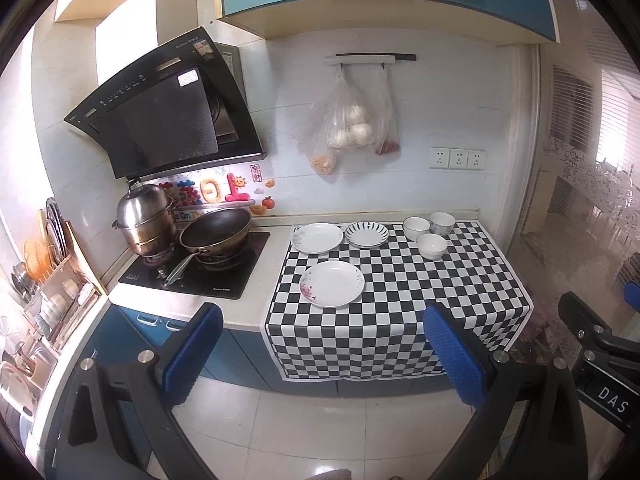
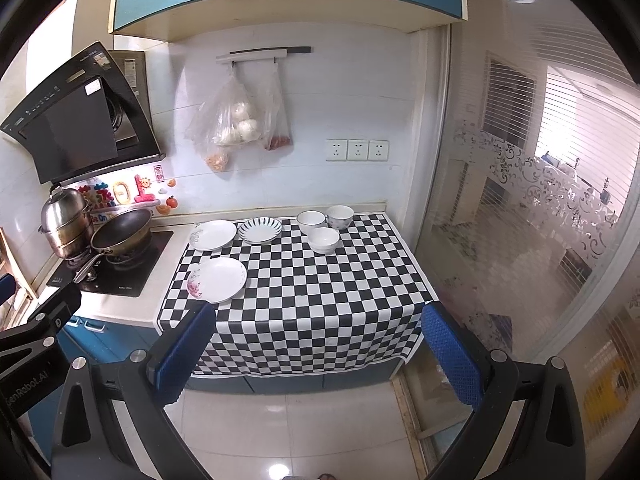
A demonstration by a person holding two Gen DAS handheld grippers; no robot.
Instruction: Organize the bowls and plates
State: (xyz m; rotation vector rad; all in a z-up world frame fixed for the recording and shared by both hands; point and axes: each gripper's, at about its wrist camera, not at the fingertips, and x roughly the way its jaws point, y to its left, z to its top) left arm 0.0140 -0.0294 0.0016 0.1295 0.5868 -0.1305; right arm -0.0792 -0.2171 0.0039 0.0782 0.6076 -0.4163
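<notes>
Three plates lie on the checkered cloth [image 1: 400,304]: a white plate with a pink flower [image 1: 332,283] [image 2: 218,279] nearest me, a white plate [image 1: 318,237] [image 2: 214,235] at the back left, and a striped plate [image 1: 366,234] [image 2: 260,230] beside it. Three white bowls [image 1: 432,246] [image 2: 324,240] cluster at the back right. My left gripper [image 1: 324,344] hangs open over the floor, short of the counter, holding nothing. My right gripper [image 2: 318,344] is also open and empty, in front of the cloth's hanging edge.
A wok [image 1: 216,234] and steel steamer pot [image 1: 146,220] sit on the stove at left under a range hood [image 1: 168,112]. A dish rack [image 1: 52,292] stands at far left. Bags [image 1: 348,124] hang on the wall. A glass partition [image 2: 520,220] bounds the right side.
</notes>
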